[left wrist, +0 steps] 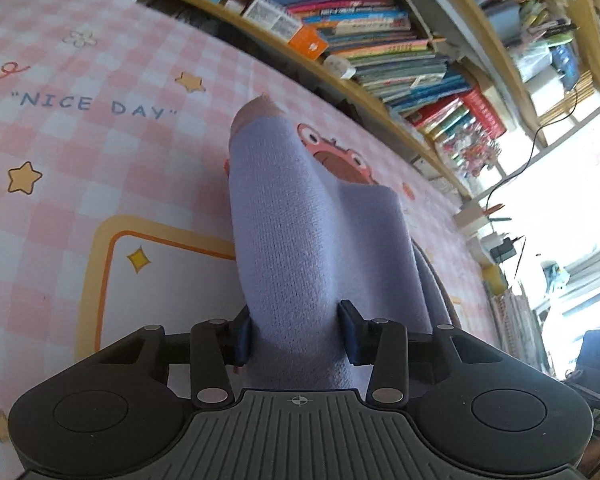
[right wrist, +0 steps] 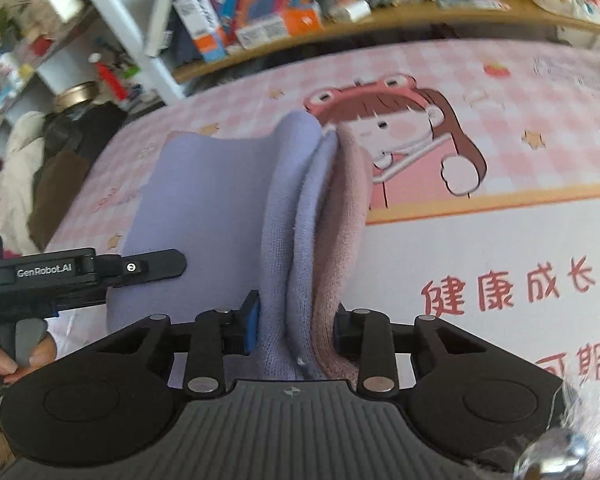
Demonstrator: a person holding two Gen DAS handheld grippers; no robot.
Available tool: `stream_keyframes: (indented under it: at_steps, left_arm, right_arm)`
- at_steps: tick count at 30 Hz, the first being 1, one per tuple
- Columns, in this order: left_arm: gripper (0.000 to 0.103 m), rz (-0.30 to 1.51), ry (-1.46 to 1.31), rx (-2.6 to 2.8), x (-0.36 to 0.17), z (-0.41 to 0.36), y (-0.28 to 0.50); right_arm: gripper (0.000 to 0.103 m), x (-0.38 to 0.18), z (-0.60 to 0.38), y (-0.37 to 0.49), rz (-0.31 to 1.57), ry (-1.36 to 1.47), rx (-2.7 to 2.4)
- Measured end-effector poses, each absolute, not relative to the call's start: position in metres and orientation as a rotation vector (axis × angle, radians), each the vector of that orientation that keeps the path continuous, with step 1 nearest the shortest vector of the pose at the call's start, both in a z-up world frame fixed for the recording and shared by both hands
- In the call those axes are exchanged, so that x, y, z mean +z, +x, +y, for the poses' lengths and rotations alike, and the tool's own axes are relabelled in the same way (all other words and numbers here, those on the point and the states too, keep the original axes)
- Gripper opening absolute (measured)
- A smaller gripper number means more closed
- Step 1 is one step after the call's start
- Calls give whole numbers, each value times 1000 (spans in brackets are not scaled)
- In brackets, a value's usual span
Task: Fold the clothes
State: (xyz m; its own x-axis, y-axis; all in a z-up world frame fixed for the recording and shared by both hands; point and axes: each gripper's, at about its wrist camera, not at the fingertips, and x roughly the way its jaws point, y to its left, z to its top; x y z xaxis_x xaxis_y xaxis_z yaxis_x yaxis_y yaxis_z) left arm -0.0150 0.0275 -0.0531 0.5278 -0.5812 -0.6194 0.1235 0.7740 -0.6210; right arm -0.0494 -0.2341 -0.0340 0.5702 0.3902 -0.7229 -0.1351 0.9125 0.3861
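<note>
Lavender garment (left wrist: 300, 240) bunched between jaws of both grippers (left wrist: 296, 332) (right wrist: 296, 332), pinched.

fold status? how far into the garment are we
Mid-fold. Done: the lavender garment already looks doubled, with layered edges and a pink lining showing in the right wrist view. In hand: the left gripper and right gripper are each shut on bunched cloth, holding it above the pink checked mat. Left: lay it down, flatten, finish folding. No folded pile is visible.
</note>
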Motion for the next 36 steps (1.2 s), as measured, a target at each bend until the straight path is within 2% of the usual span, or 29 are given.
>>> stream_keyframes:
  at_steps: [13, 36]
  left_arm:
    - [41, 850, -477, -390, -23, -8, -58]
    - [41, 859, -400, -424, -14, -72, -83]
  right_arm:
    - [30, -15, -264, -80, 840, 271, 423]
    - [30, -19, -330, -126, 813, 347, 391]
